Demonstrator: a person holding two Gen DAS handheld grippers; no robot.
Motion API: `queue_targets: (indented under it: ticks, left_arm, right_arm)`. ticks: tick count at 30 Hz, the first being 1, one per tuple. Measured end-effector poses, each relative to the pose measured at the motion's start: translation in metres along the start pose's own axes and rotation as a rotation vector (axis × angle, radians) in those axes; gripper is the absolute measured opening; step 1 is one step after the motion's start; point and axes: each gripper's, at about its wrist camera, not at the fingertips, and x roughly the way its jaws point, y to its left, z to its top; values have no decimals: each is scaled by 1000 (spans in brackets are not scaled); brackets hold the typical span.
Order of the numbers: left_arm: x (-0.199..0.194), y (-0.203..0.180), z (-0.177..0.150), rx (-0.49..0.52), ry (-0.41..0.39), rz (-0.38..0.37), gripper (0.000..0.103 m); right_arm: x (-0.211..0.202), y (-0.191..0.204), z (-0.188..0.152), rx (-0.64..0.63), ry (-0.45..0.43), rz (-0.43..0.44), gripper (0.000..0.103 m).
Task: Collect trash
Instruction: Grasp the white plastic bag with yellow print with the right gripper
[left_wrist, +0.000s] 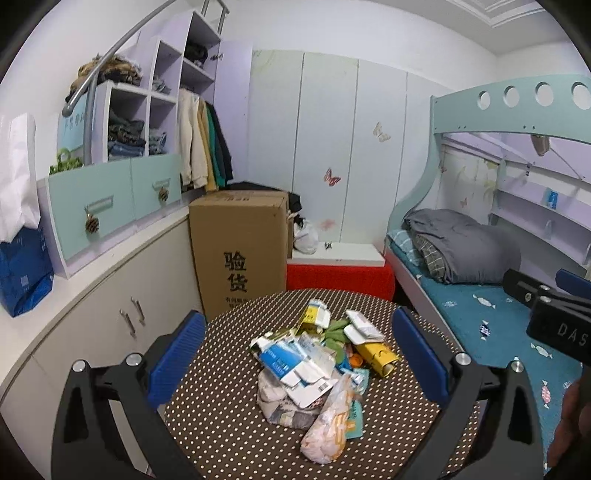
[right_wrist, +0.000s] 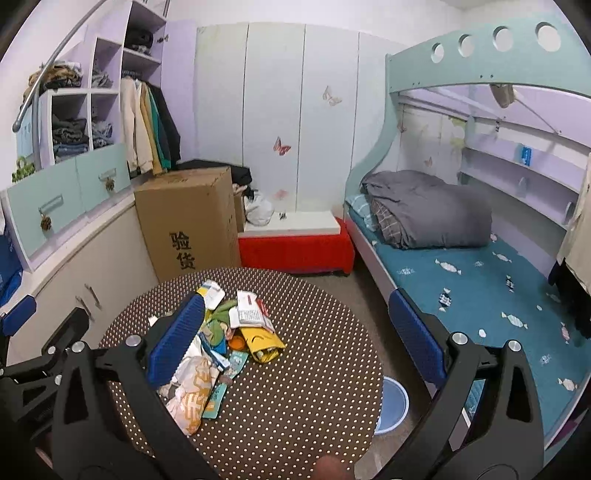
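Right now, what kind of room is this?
It looks like a bedroom, probably a child's: there is a bunk bed with a folded quilt, clothes on open shelves, and butterfly stickers on the wall.

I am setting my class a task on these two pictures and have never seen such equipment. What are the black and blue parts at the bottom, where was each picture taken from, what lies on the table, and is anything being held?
No robot is here: a person holds a two-finger gripper in each hand, each carrying a wide-angle camera that looks along its fingers. One picture comes from the left gripper, the other from the right gripper. The blue pads on black arms are the fingers. Both stand open and hold nothing. On the round dotted table lies a trash pile: crumpled boxes, wrappers and a bag. A blue bin stands on the floor beside the table, towards the bed.
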Motion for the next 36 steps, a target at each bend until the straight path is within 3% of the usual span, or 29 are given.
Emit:
queue_targets:
  ticks: [7,13,18,26,27,31,36]
  left_arm:
    - [26,26,-31,-13,89,61,99]
    - [50,55,-64,-35,191,113,99]
    - [61,67,-82,-24,241,140,99]
    - [78,76,-97,-8,299,159,99]
    - [80,76,-97,-4,303,159,99]
    - [90,69,-99,19,320,143,99]
    - [110,55,-96,36,317,82,99]
  right_arm:
    - [45,13,-31,-24,138,59,97]
    - [98,42,-81,-45,322,170,97]
    - [126,77,-109,-81,406,277,97]
    - [163,114,-133,-96,524,376,63]
    - [166,115,-134,-94,534,381,48]
    - [164,102,-134,-39,534,429,39]
    - [155,68,-122,56,493,447,38]
